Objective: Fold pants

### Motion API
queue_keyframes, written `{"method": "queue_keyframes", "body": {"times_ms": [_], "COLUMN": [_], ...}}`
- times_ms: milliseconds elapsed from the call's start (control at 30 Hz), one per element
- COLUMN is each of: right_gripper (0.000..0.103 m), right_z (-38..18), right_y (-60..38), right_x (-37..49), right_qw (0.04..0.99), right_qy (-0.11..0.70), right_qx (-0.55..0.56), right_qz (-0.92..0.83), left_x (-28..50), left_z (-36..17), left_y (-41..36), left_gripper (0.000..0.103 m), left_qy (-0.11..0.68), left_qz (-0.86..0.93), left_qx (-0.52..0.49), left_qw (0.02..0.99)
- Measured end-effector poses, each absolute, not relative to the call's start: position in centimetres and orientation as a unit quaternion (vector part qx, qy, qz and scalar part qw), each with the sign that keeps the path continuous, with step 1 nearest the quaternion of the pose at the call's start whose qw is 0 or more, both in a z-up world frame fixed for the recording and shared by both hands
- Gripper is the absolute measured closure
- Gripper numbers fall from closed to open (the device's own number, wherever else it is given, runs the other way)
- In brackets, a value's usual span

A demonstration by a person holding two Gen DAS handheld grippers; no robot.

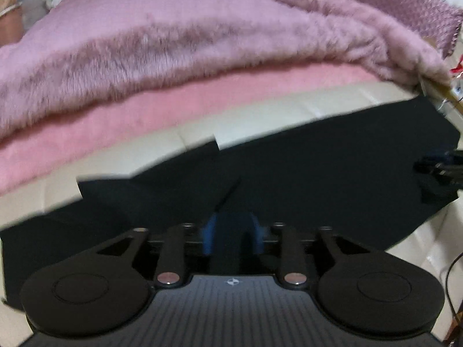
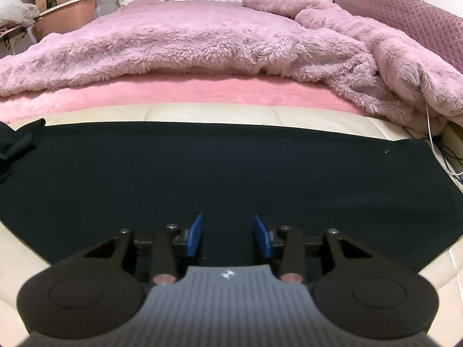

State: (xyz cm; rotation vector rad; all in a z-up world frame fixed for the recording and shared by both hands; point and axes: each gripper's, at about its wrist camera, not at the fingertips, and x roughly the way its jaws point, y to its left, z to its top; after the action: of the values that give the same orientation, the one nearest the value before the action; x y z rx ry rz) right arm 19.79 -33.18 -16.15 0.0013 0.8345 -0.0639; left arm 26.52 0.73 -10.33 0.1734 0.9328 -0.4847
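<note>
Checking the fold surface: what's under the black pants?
The black pants lie on a cream padded surface, visible past their far edge and near corners. Whatever sits directly beneath the cloth is covered.

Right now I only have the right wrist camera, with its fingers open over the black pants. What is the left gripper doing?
Observer: The left gripper is low over the pants, with dark cloth between its blue pads.
Operator: Is it clamped?
Observer: Cannot tell; that view is blurred. A raised crease runs away from the pads.
Operator: How does the far edge look there?
Observer: Stepped, with a square corner lying on the cream bed edge.
</note>
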Motion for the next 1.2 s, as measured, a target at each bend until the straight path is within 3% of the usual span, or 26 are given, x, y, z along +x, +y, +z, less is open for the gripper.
{"method": "queue_keyframes", "body": {"times_ms": [400, 500, 567, 600, 767, 967, 1200], "right_gripper": [0.065, 0.065, 0.065, 0.065, 0.065, 0.065, 0.065], "right_z": [-16.2, -16.4, -16.6, -16.6, -16.3, -16.0, -15.7], "right_y": [-33.1, -33.3, -33.4, -33.3, -33.2, -33.2, -33.0], "right_x": [19.9, 20.0, 20.1, 20.1, 19.8, 19.5, 19.1], "right_qw": [0.916, 0.914, 0.913, 0.913, 0.913, 0.913, 0.911], "right_qy": [0.401, 0.404, 0.406, 0.407, 0.407, 0.405, 0.410], "right_qx": [0.002, 0.007, 0.010, 0.009, 0.002, -0.008, -0.021], "right_qz": [-0.025, -0.029, -0.029, -0.029, -0.031, -0.034, -0.039], "left_x": [32.3, 31.9, 31.4, 31.2, 29.9, 29.2, 27.4], "left_z": [-13.0, -13.0, -12.7, -12.6, -8.5, -3.6, -6.8], "left_y": [-0.5, -0.3, -0.6, -0.7, 1.5, 9.5, 19.9], "left_gripper": [0.055, 0.067, 0.088, 0.096, 0.096, 0.096, 0.097], "left_qy": [0.497, 0.498, 0.493, 0.491, 0.438, 0.387, 0.418], "left_qz": [-0.266, -0.264, -0.268, -0.268, -0.246, -0.138, 0.035], "left_qx": [0.189, 0.172, 0.171, 0.164, 0.093, -0.011, -0.147], "left_qw": [0.804, 0.808, 0.810, 0.813, 0.860, 0.911, 0.896]}}
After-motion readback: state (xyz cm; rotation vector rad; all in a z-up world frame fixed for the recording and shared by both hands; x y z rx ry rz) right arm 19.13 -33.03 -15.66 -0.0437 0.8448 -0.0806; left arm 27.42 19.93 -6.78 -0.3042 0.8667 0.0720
